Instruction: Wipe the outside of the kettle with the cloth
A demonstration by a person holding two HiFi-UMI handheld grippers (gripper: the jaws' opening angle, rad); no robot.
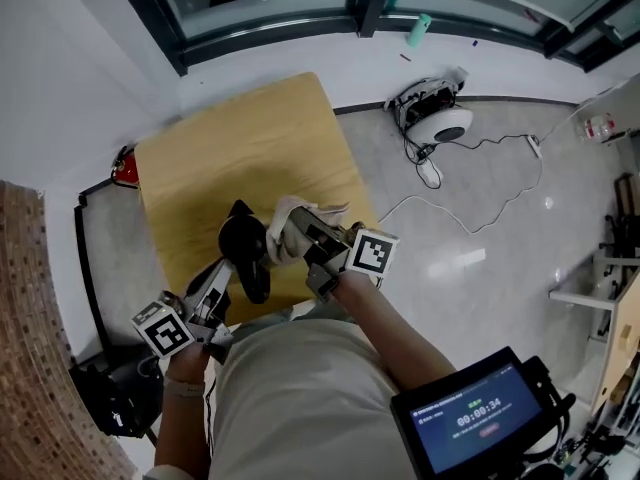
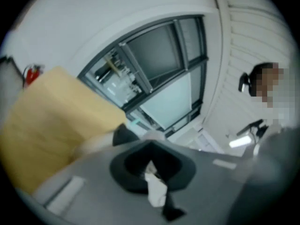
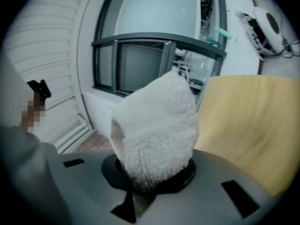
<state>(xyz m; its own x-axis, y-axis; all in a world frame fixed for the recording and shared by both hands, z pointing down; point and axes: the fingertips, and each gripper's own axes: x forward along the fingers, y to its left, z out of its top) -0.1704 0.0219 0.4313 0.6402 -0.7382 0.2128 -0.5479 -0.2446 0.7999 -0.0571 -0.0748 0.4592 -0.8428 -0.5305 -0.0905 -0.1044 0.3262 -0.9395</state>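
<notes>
A black kettle [image 1: 243,240] stands near the front edge of the wooden table [image 1: 240,138], its handle pointing toward me. My right gripper [image 1: 305,236] is shut on a white fluffy cloth [image 1: 290,218] and holds it against the kettle's right side. In the right gripper view the cloth [image 3: 157,130] bulges out from between the jaws and hides the kettle. My left gripper [image 1: 225,276] reaches up to the kettle's handle from the lower left. The left gripper view is blurred, with only a dark edge of the kettle [image 2: 123,136] showing, so its jaws cannot be read.
A white round device [image 1: 440,123] with trailing cables lies on the floor right of the table. A red extinguisher [image 1: 125,168] sits at the table's left. A screen unit [image 1: 480,418] hangs at lower right. Dark-framed windows [image 1: 300,8] run behind the table.
</notes>
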